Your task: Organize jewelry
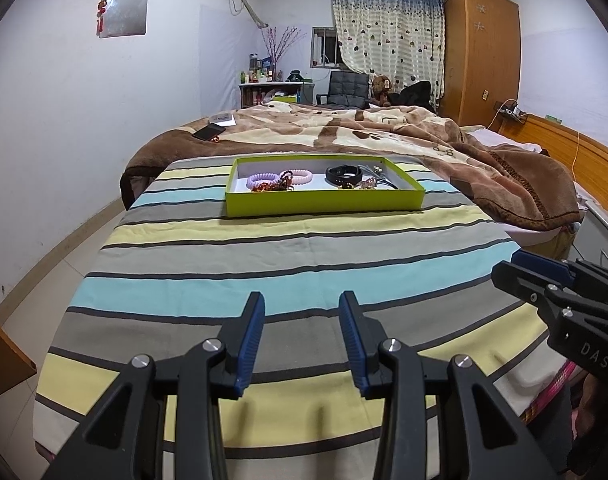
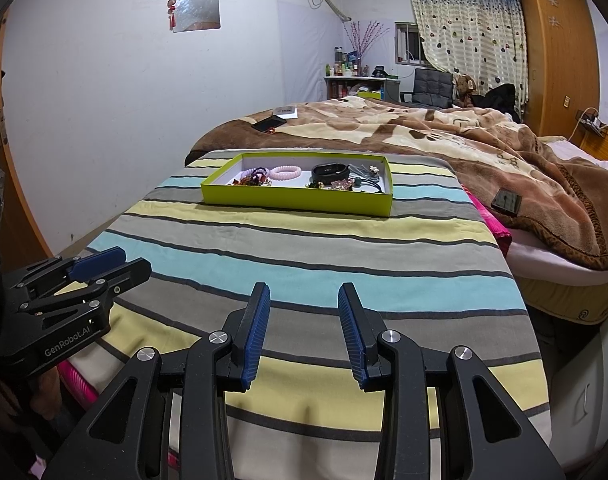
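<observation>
A lime-green shallow box point(image 1: 323, 202) point(image 2: 296, 200) lies on the far part of a striped cloth. Inside are pink coil bands point(image 1: 264, 179) point(image 2: 286, 172), dark red beaded bracelets point(image 1: 282, 185) point(image 2: 256, 178), a black wristband point(image 1: 343, 175) point(image 2: 329, 172) and small clips and hair ties point(image 1: 377, 180) point(image 2: 363, 180). My left gripper point(image 1: 302, 304) is open and empty over the near cloth, well short of the box. My right gripper point(image 2: 304, 294) is open and empty too. Each gripper shows at the edge of the other's view, the right one point(image 1: 515, 266) and the left one point(image 2: 116, 260).
The striped cloth point(image 1: 264, 272) point(image 2: 323, 272) covers a raised surface beside a bed with a brown blanket point(image 1: 443, 144) point(image 2: 503, 148). A phone point(image 1: 210, 132) point(image 2: 268, 123) and a dark flat object point(image 2: 507, 202) lie on the blanket. A wardrobe point(image 1: 479, 52) stands at the back right.
</observation>
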